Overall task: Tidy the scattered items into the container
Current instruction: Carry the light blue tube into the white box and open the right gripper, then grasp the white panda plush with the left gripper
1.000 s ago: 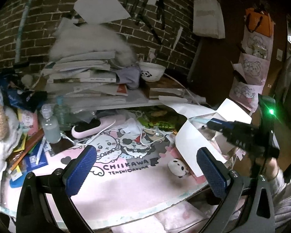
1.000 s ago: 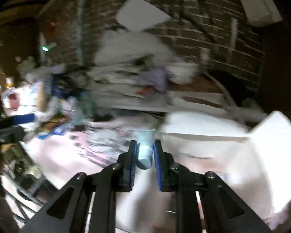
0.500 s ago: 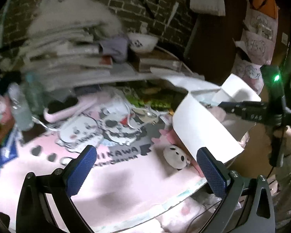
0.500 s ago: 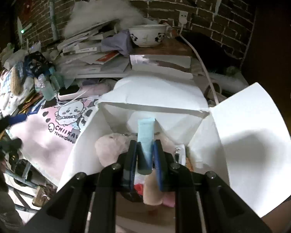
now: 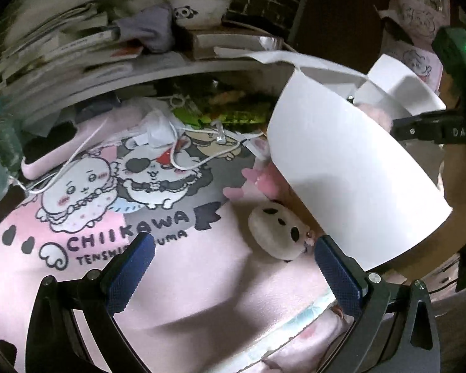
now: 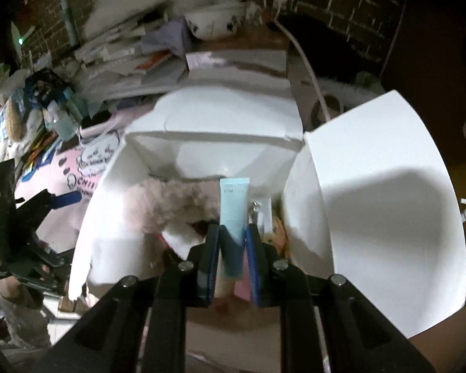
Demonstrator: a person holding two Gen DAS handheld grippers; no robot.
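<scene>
The light blue tube (image 6: 233, 211) is covered at its lower end by the right claw (image 6: 232, 267) pads. The white box (image 5: 351, 168) flap hides its contents from the left wrist view and covers the right claw's tip there. The book stack (image 5: 56, 46) is smeared by blur. Print on the tube is too small to read.

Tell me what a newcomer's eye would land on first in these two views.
The open white box with its flaps spread wide dominates both views. Over it, the right gripper is shut on a pale blue tube, with a fluffy pink plush already inside. In the left view, the open left gripper hovers above the pink cartoon-printed mat, near a small panda toy beside the box.
</scene>
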